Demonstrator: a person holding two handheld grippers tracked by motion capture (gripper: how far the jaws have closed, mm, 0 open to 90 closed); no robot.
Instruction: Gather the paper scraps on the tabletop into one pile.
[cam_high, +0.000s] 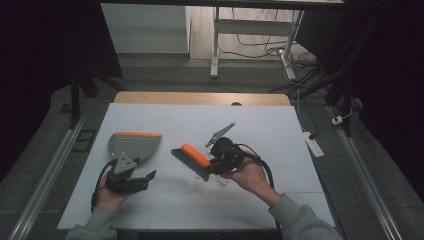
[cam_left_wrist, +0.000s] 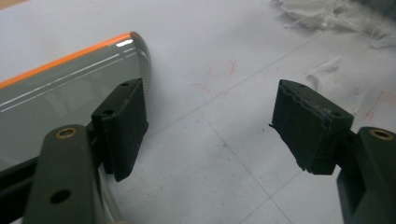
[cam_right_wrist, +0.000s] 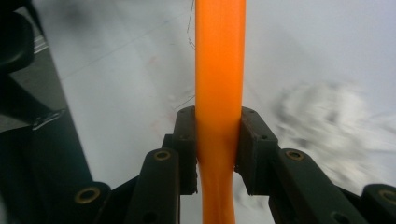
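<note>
So the right gripper (cam_right_wrist: 218, 149) is pinching the orange brush (cam_high: 192, 159) handle tight. Left gripper (cam_left_wrist: 210, 135) sits spread wide beside the grey dustpan (cam_high: 134, 144).

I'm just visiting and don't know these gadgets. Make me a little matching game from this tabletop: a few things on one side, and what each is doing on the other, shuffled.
Things:
1. left gripper
2. right gripper
3. dustpan
4. white scraps

States:
A. clamped on the orange handle of the brush
B. lying loose on the white table under the brush
C. jaws wide apart, nothing between them
D. grey with an orange edge, resting on the table beside the open jaws

Pairs: 1-C, 2-A, 3-D, 4-B
</note>
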